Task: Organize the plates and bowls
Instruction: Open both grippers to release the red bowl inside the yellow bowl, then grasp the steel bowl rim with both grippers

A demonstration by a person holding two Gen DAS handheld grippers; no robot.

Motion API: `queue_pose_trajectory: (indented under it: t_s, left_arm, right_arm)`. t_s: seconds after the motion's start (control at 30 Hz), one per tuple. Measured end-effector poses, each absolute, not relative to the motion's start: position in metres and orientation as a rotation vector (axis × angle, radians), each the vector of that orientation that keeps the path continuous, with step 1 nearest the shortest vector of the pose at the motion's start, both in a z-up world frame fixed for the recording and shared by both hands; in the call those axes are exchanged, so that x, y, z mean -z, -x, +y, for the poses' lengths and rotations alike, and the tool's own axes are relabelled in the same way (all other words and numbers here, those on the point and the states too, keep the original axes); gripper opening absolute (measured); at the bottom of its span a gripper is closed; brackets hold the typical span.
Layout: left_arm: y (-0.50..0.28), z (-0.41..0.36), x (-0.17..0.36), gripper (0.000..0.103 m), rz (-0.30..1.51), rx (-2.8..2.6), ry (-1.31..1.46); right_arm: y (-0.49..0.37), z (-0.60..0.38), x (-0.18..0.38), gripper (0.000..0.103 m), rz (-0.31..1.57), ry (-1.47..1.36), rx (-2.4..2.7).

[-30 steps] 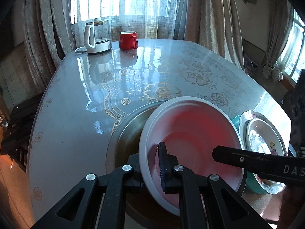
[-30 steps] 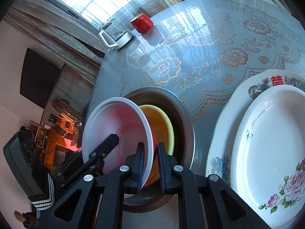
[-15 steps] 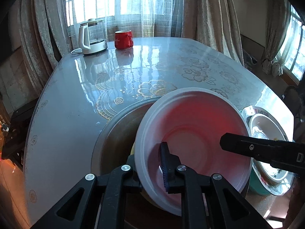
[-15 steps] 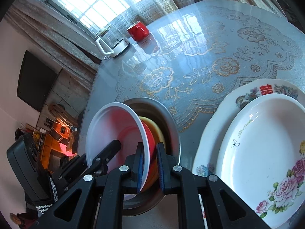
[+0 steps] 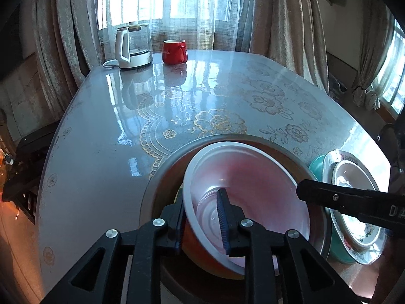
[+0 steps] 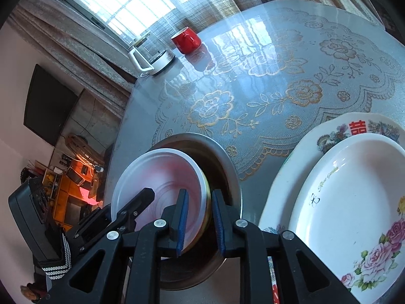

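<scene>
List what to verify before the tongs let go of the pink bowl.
1. Left tongs clamped on the pink bowl rim: ok.
2. Right tongs clamped on the rim: cannot tell; the pads straddle it.
3. Pink bowl above the yellow bowl, inside the steel basin: ok.
4. Pink bowl level: not ok, tilted.
5. Pink bowl seated in the yellow bowl: cannot tell.
6. Red mug and kettle out of the way: ok.

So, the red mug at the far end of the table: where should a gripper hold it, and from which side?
Pinch the red mug by its wall at the rim, one finger inside and one outside, coming down from above on the near side. It stands upright with its mouth open. Its handle points right, and the glass kettle stands close on its left, so that side is probably too tight.
</scene>
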State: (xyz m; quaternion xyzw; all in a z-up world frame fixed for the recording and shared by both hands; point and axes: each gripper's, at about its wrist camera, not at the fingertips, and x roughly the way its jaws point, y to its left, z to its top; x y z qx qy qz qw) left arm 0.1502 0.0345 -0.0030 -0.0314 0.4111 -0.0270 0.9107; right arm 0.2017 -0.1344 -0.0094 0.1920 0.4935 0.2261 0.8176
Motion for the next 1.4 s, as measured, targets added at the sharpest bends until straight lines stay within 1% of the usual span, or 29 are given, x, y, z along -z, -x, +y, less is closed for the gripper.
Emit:
queue_pose_trajectory:
  t_s: [0.13, 0.37, 0.5, 0.53, 0.57, 0.6, 0.63, 0.67, 0.83, 1.1, 1.2, 1.27, 1.4]
  left_arm:
    - [-0.148, 0.033, 0.004, 0.025, 0.830, 0.041, 0.059]
    - [-0.148, 0.022, 0.008, 0.025, 0.806, 0.026, -0.031]
    - [-0.149, 0.026, 0.004, 0.026, 0.835, 0.053, 0.015]
    - [-0.149, 0.027, 0.002, 0.032, 0.845, 0.062, 0.030]
    - [-0.149, 0.029, 0.000, 0.041, 0.847, 0.068, 0.046]
    - [-0.146, 0.030, -0.004, 0.046, 0.838, 0.062, 0.056]
    - [-0.144, 0.033, -0.009, 0.054, 0.818, 0.049, 0.060]
    - [-0.141, 0.034, -0.013, 0.058, 0.795, 0.038, 0.063]
    - [-0.130, 0.044, -0.028, 0.059, 0.739, 0.024, 0.089]
    - [-0.115, 0.067, -0.024, 0.060, 0.765, -0.030, 0.156]
    - [-0.107, 0.077, -0.019, 0.066, 0.776, -0.043, 0.198]
    - [-0.102, 0.086, -0.015, 0.073, 0.786, -0.047, 0.242]
    - [-0.096, 0.099, -0.004, 0.074, 0.824, -0.050, 0.323]
  right_arm:
    - [-0.199, -0.135, 0.010, 0.021, 1.049, -0.402, -0.484]
    - [-0.198, -0.136, 0.011, 0.021, 1.051, -0.416, -0.485]
    - [-0.197, -0.140, 0.010, 0.021, 1.048, -0.427, -0.475]
    - [-0.197, -0.141, 0.010, 0.021, 1.047, -0.429, -0.475]
    - [-0.197, -0.141, 0.010, 0.021, 1.048, -0.431, -0.476]
    - [-0.196, -0.142, 0.010, 0.021, 1.048, -0.434, -0.476]
    - [-0.195, -0.143, 0.009, 0.021, 1.046, -0.438, -0.477]
    - [-0.195, -0.143, 0.010, 0.021, 1.046, -0.440, -0.478]
    - [-0.194, -0.143, 0.009, 0.021, 1.043, -0.446, -0.480]
    - [-0.187, -0.148, 0.005, 0.021, 1.036, -0.456, -0.478]
    - [-0.183, -0.150, 0.004, 0.021, 1.034, -0.464, -0.475]
    - [-0.181, -0.152, 0.002, 0.024, 1.031, -0.462, -0.470]
    - [-0.177, -0.153, 0.001, 0.027, 1.031, -0.451, -0.462]
